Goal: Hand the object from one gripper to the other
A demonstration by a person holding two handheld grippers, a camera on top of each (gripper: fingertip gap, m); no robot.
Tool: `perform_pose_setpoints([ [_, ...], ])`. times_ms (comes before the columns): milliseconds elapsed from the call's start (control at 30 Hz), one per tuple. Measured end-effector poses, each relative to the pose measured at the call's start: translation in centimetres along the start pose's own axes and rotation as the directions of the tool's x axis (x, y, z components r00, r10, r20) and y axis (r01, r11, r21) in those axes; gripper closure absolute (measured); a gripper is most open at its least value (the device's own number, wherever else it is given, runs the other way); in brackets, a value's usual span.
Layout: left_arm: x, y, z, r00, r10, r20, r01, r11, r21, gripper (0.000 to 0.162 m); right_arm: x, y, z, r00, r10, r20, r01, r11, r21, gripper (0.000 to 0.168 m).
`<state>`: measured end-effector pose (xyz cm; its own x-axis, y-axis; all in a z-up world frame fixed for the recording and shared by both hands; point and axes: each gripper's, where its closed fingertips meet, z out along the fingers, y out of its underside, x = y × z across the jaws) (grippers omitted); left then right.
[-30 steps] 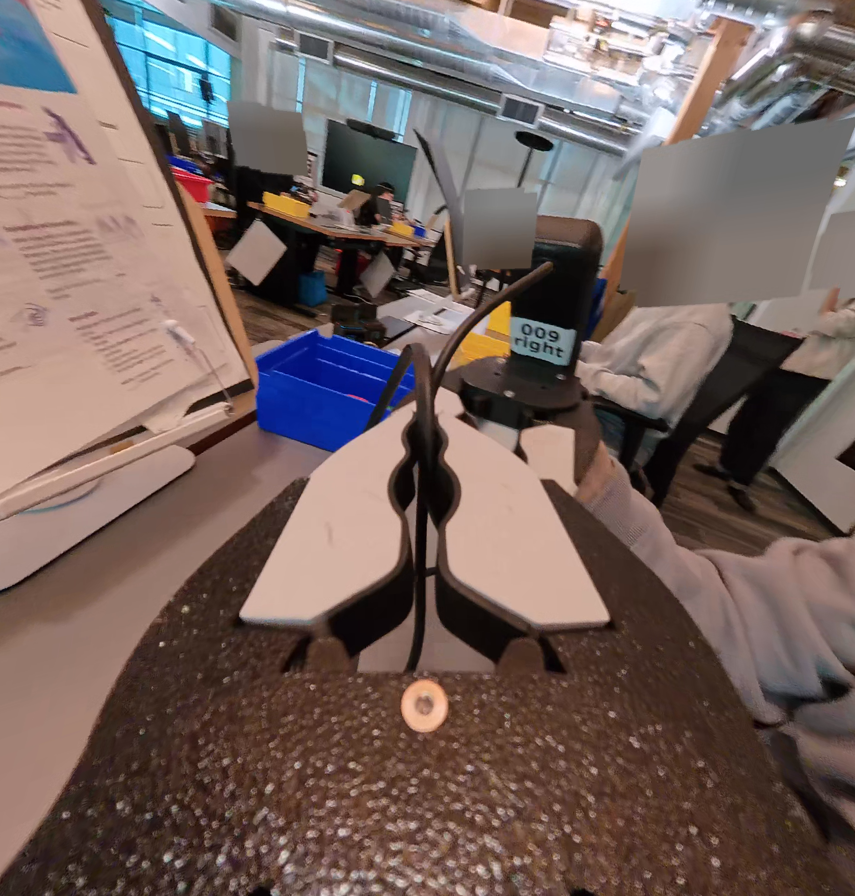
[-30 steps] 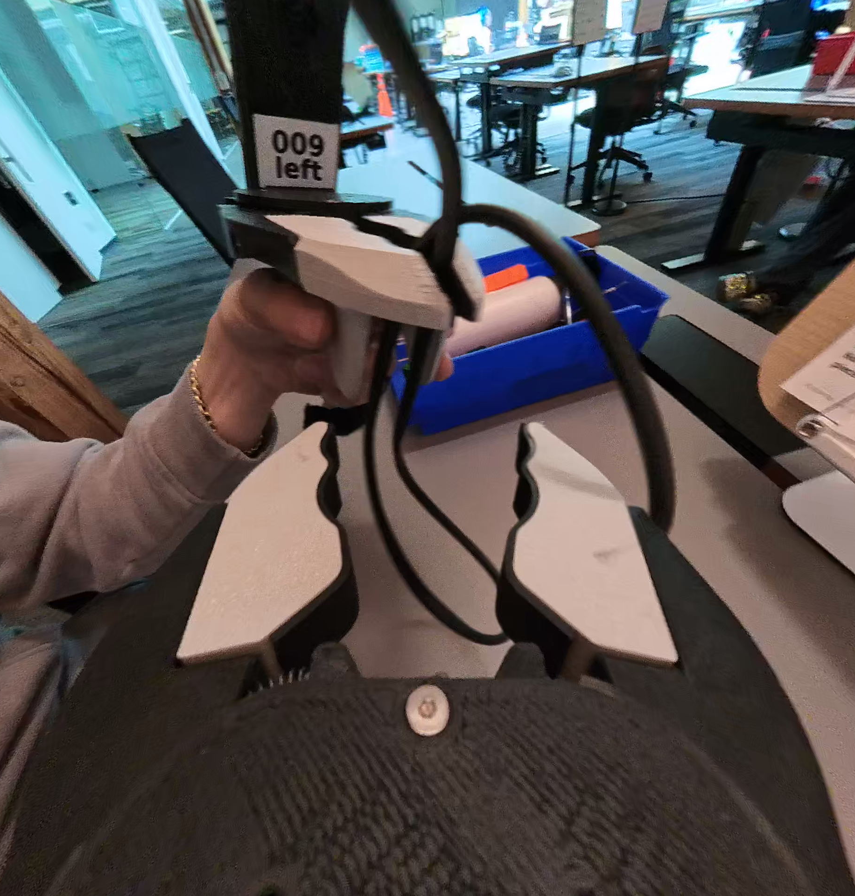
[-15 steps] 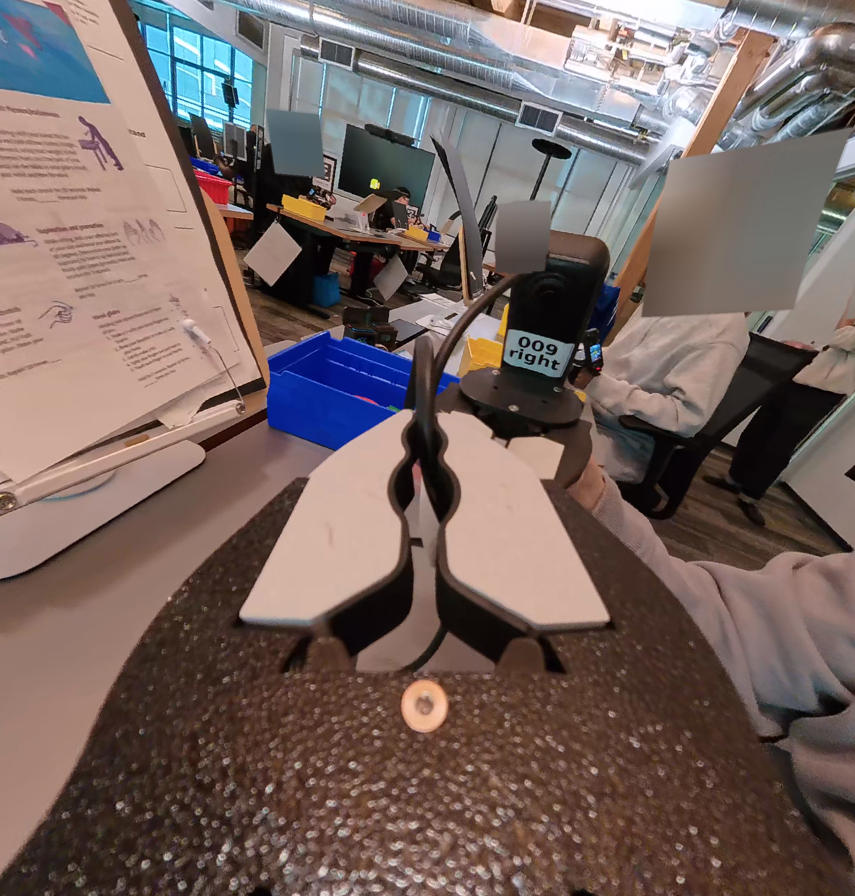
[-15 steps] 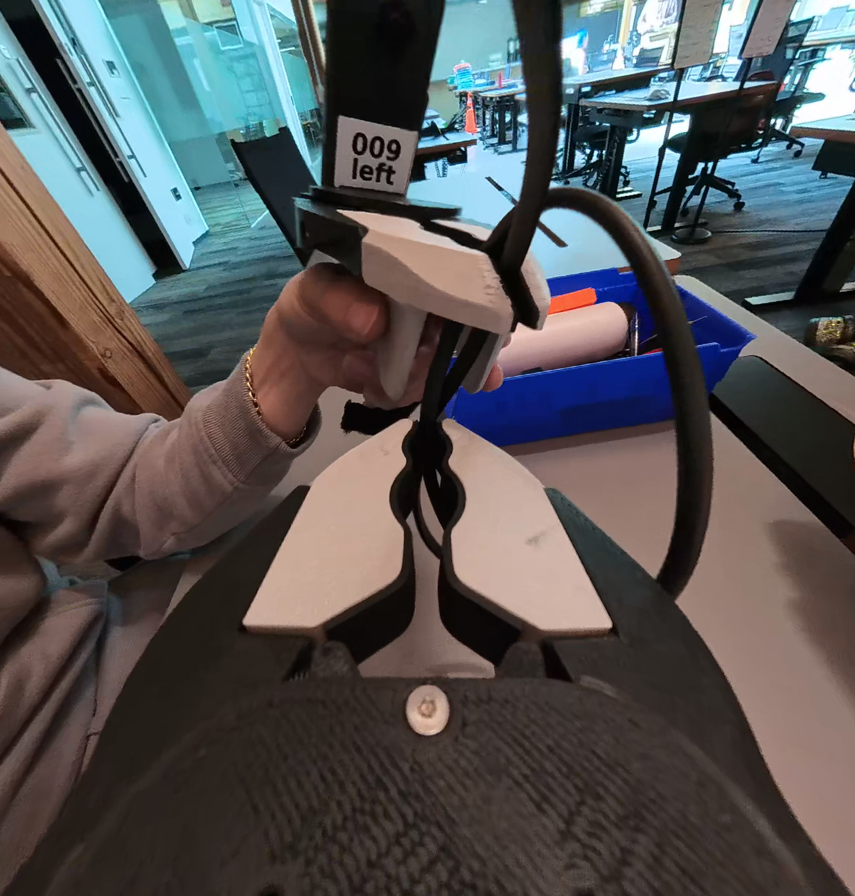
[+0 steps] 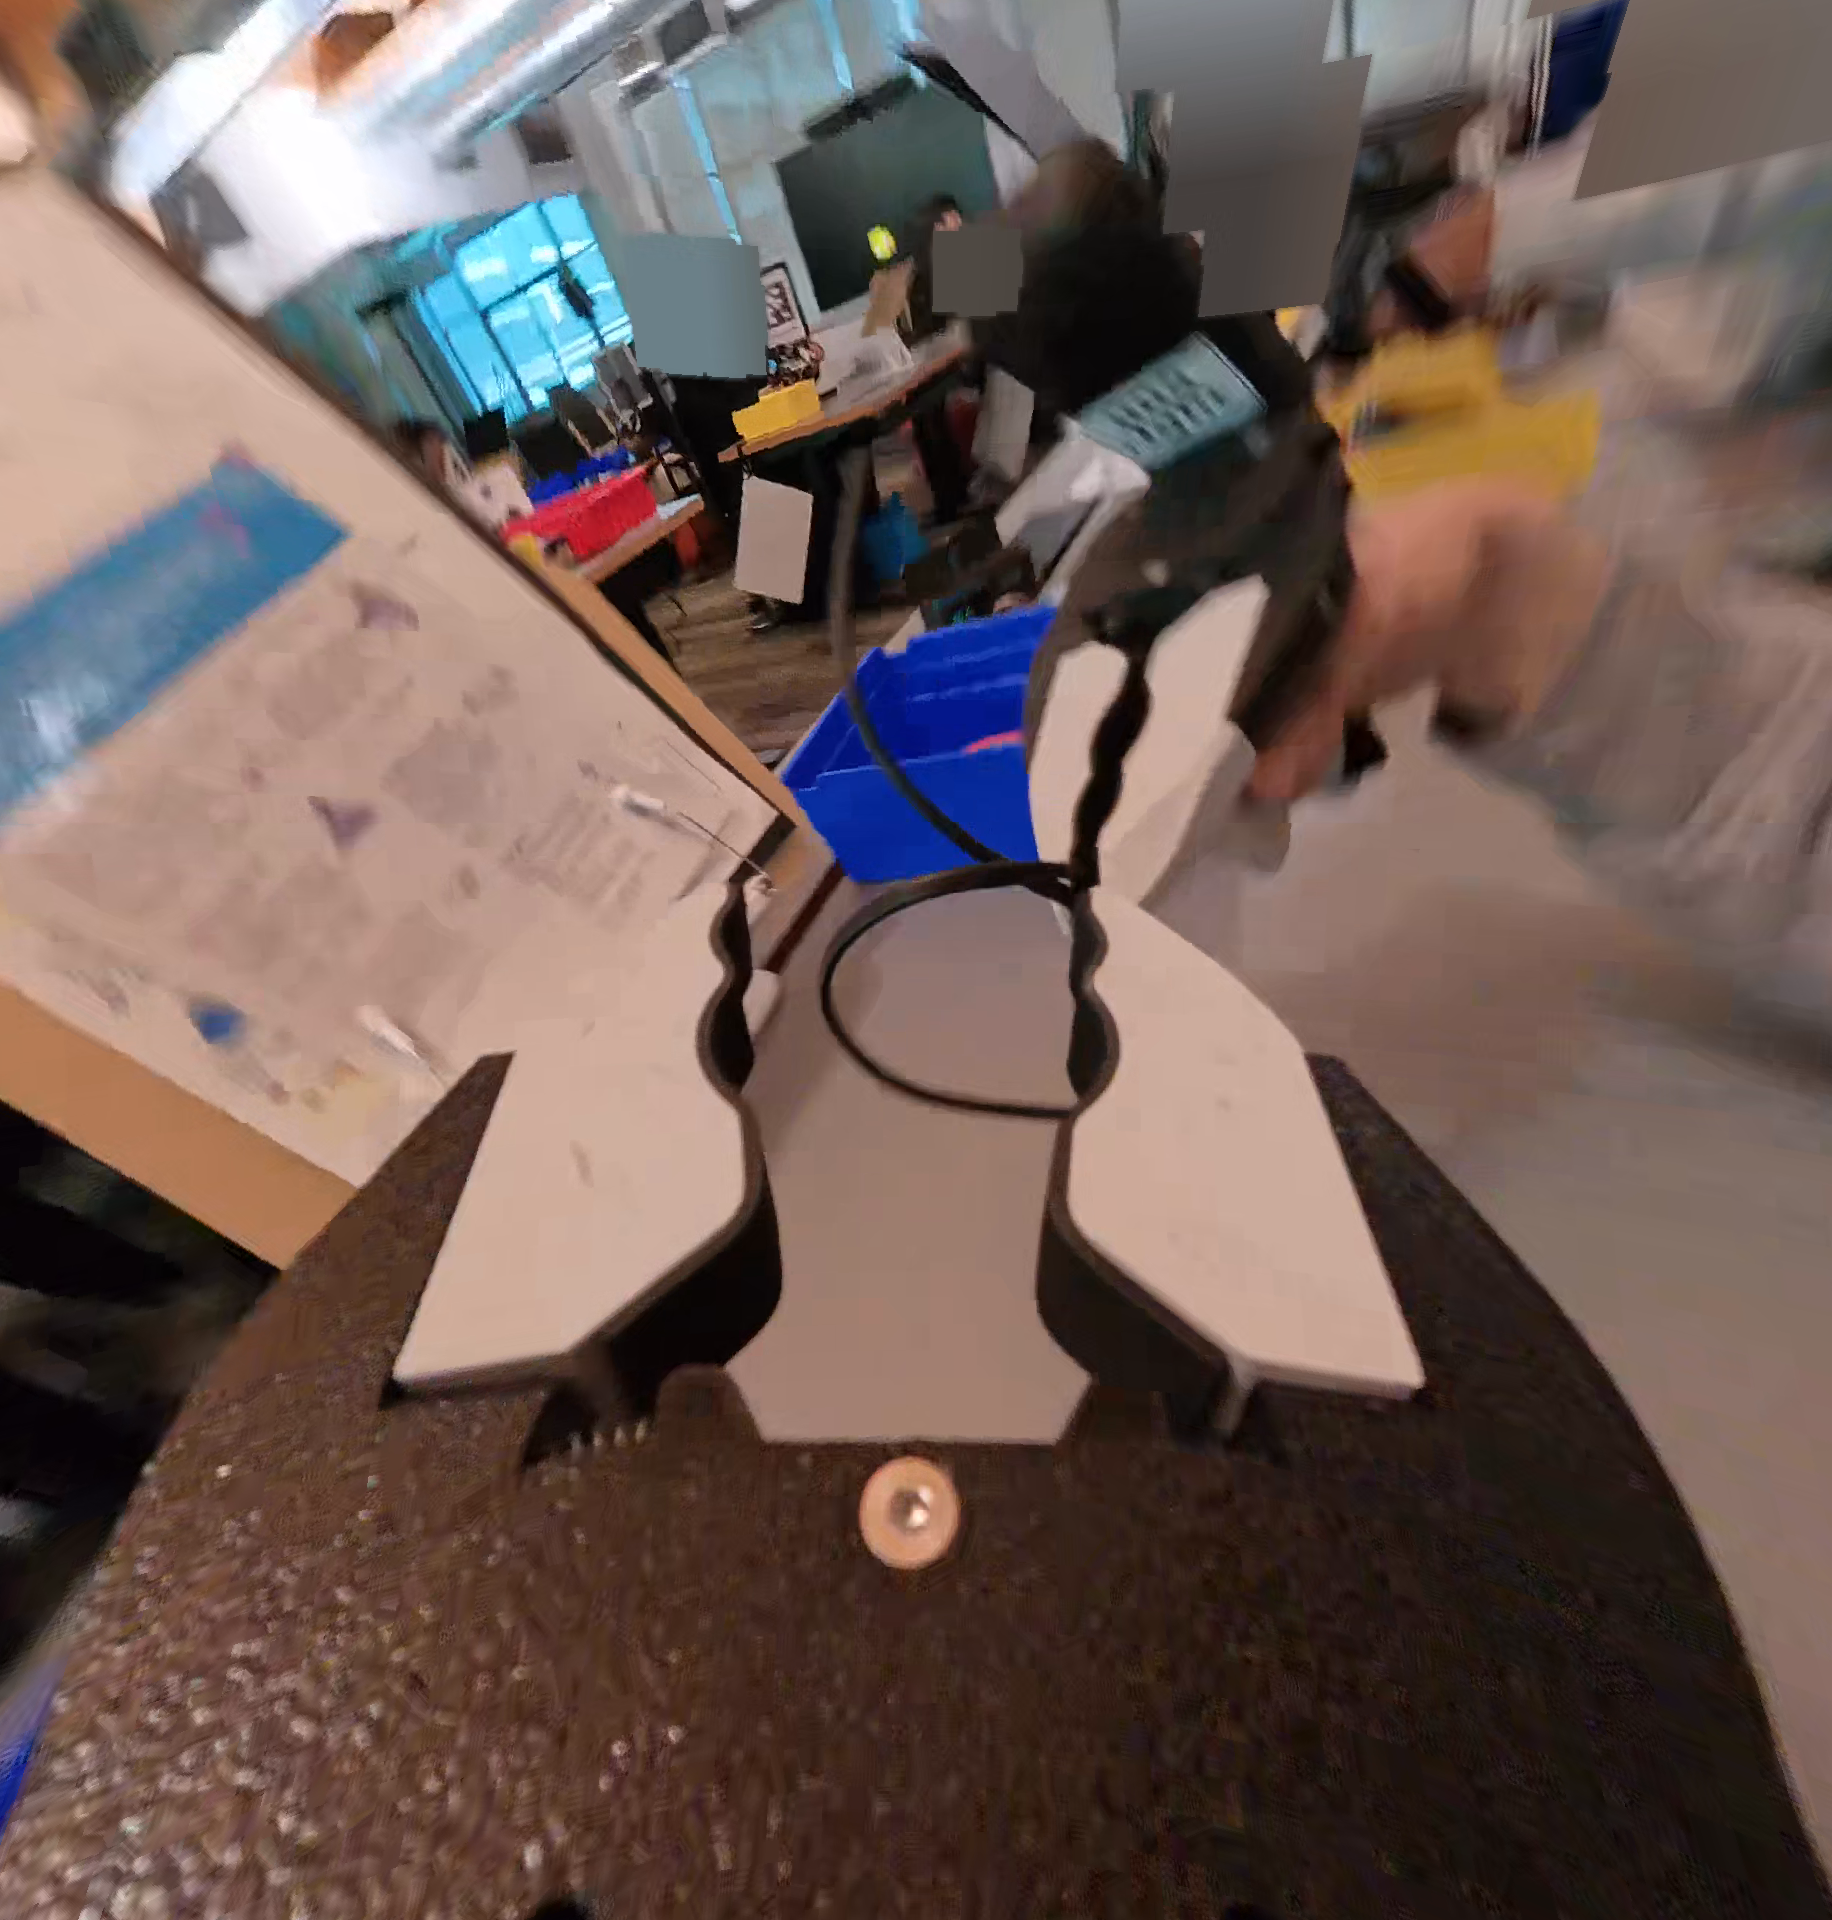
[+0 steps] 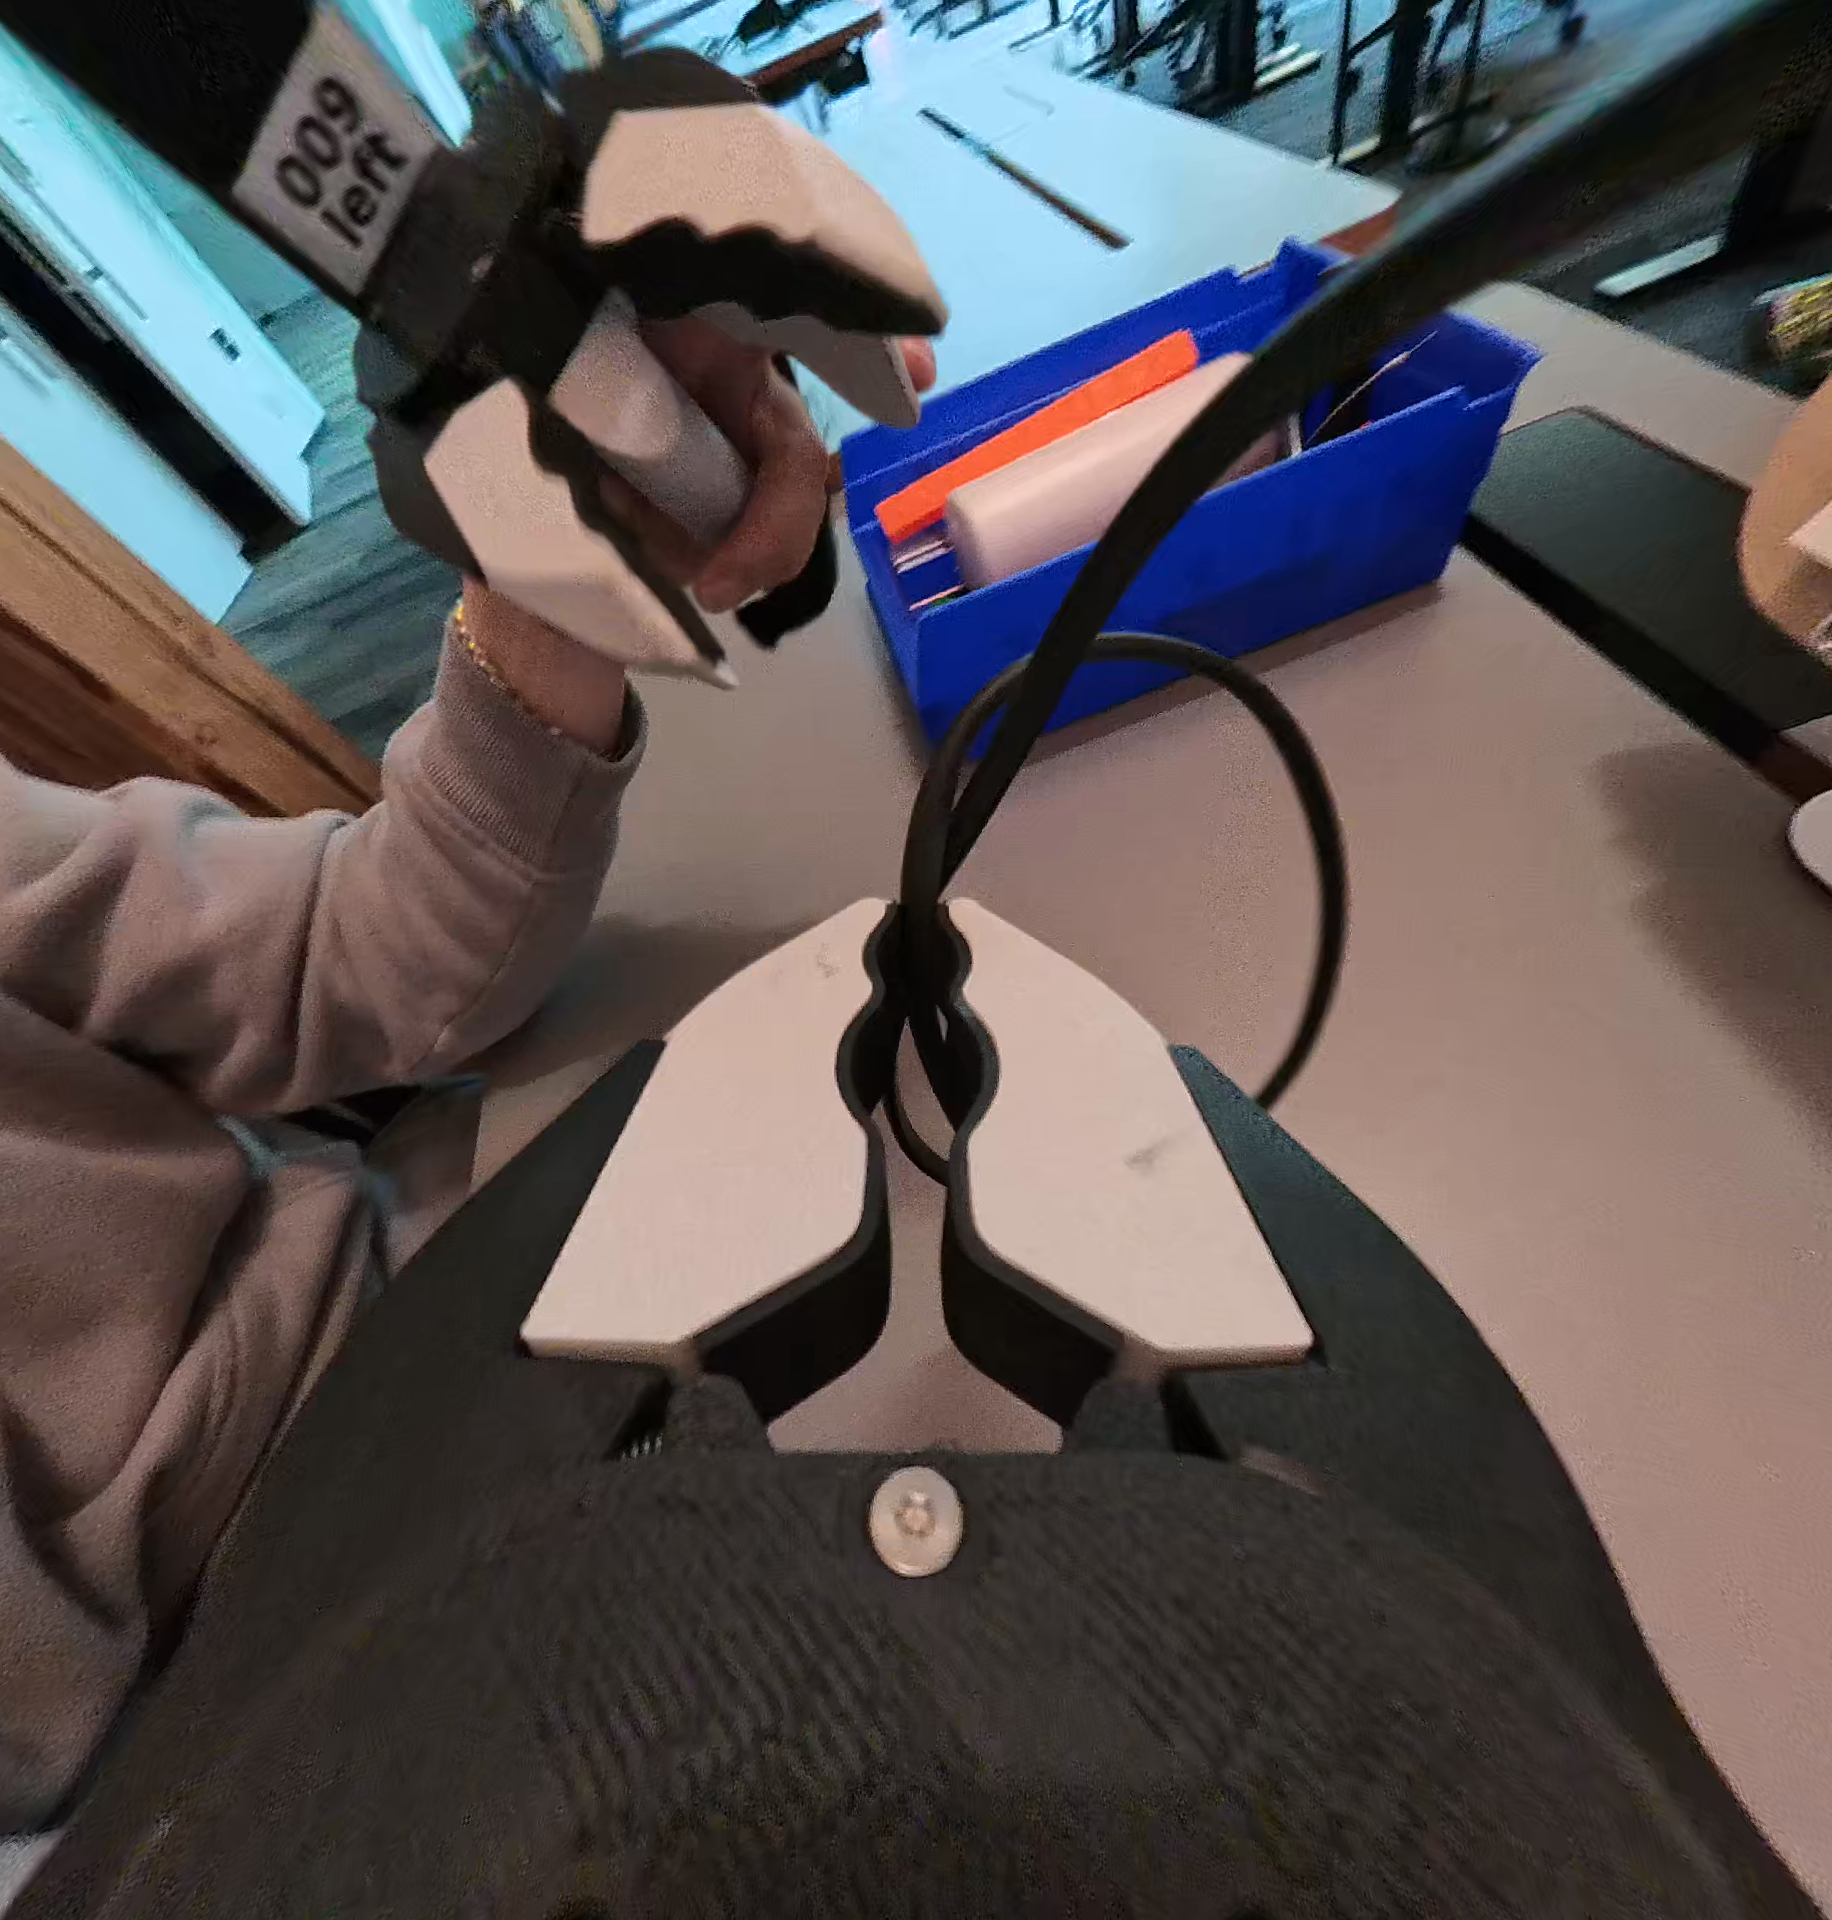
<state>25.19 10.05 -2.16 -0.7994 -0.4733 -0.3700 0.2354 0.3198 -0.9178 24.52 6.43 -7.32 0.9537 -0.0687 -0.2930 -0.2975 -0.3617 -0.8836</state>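
The left gripper (image 5: 907, 935), jaws now spread and empty, lets go of the black cable (image 6: 1130, 582) (looped above the grey table (image 6: 1514, 935)), which the right gripper (image 6: 917, 914) clamps tight, completing the handover.

The black cable (image 6: 1151, 499) runs off the top right edge. The far gripper (image 5: 1130, 748) and hand (image 5: 1411, 644) are smeared by blur.
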Motion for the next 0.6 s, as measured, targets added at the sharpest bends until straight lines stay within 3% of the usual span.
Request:
perform_pose_setpoints([
  [100, 2.9, 0.5, 1.7, 0.920, 0.391, -0.020, -0.392, 0.915, -0.097, 0.109, -1.2, 0.7, 0.0, 0.996, 0.016, 0.093, -0.013, 1.000, -0.026, 0.164],
  [167, 4.4, 1.0, 2.9, 0.839, 0.543, -0.046, -0.543, 0.827, -0.145, 0.116, -1.7, 1.0, 0.0, 0.991, 0.016, 0.129, -0.012, 0.999, -0.038, 0.164],
  [333, 5.0, 1.3, 4.3, 0.718, 0.694, -0.045, -0.686, 0.696, -0.212, 0.133, -1.3, 1.2, -1.1, 0.987, 0.057, 0.147, -0.055, 0.998, -0.015, 0.164],
  [467, 4.1, 2.1, 4.4, 0.611, 0.790, -0.044, -0.754, 0.565, -0.334, 0.132, -1.8, 2.0, -1.9, 0.985, 0.043, 0.169, -0.037, 0.999, -0.036, 0.164],
  [600, 4.3, 2.0, 5.5, 0.458, 0.888, -0.037, -0.832, 0.413, -0.371, 0.130, -2.0, 2.0, -2.1, 0.979, 0.056, 0.197, -0.051, 0.998, -0.033, 0.164],
])
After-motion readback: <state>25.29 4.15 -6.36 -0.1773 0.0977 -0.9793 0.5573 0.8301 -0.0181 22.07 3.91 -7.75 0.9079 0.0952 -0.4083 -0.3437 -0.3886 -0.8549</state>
